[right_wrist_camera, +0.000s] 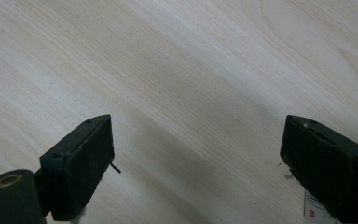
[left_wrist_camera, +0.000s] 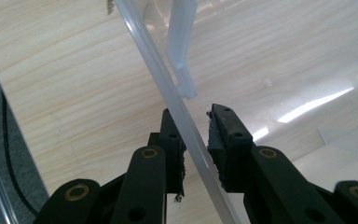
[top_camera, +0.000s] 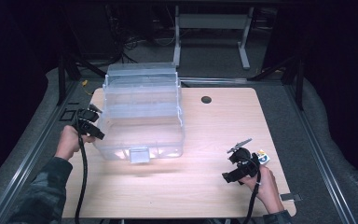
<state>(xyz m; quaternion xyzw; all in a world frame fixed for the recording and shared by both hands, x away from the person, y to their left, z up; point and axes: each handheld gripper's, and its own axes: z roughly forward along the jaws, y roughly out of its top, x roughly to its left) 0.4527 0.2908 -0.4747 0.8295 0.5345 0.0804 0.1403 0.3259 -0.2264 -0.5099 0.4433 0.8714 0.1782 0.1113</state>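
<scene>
The left hand-held gripper point(left_wrist_camera: 196, 140) is seen with its 2 jaws set narrow around the thin rim of a clear plastic box point(top_camera: 142, 112); one pad lies against the wall, while a slight gap appears to remain at the other, so a firm clamp cannot be confirmed. In the high view, this left hand-held gripper point(top_camera: 92, 122) is placed at the box's left side wall, near its front corner. A white plastic latch arm point(left_wrist_camera: 181, 51) hangs just beyond the jaws, on the box's side.

The box is found on the left half of the bench point(top_camera: 223, 126), upright, with its lid open and tilted back; a small clasp point(top_camera: 139, 154) is seen at the middle of the front wall.

The right hand-held gripper point(top_camera: 235, 167) is held low over the bench's right side, well apart from the box, with its jaws spread wide over bare wood and nothing between them. A small printed card point(top_camera: 263, 157) lies just beside it.

The step in hand is judged to be the taking hold of the box by its left wall. The next move is judged to call for a full closing on the rim before any lifting or steadying, since thin, smooth plastic could slip.
</scene>
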